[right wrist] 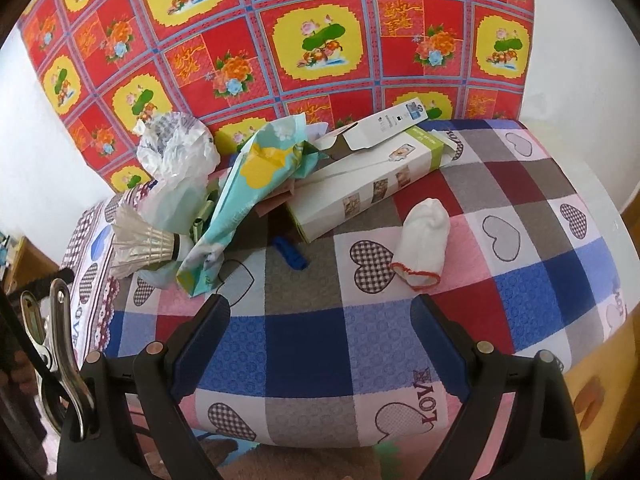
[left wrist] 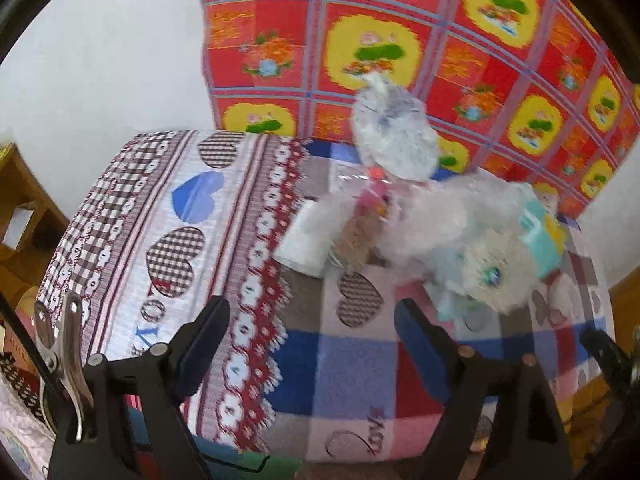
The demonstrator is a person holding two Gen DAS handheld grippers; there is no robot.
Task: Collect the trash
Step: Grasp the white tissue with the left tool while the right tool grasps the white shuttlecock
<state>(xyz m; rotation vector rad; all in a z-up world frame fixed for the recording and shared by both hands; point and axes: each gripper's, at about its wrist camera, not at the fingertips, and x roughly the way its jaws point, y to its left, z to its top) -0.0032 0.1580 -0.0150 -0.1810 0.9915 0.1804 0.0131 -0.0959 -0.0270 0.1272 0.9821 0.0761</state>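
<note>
"LOVE" is showing in stitched letters on the checked, heart-patterned cloth covering the worktop. Trash is piling at its far left corner: long white-and-green carton, writing too small to read, with crumpled teal wrapper, white plastic bag and feathered shuttlecock left of it. White sock is lying just right of carton. Left gripper and right gripper are both standing apart, holding nothing.

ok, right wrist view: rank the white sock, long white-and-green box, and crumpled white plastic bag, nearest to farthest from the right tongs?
1. White sock with orange cuff: just ahead of the right tongs, slightly right.
2. Long white-and-green cardboard box: behind it, centre.
3. Crumpled white plastic bag: far left, by the red floral cloth.
</note>
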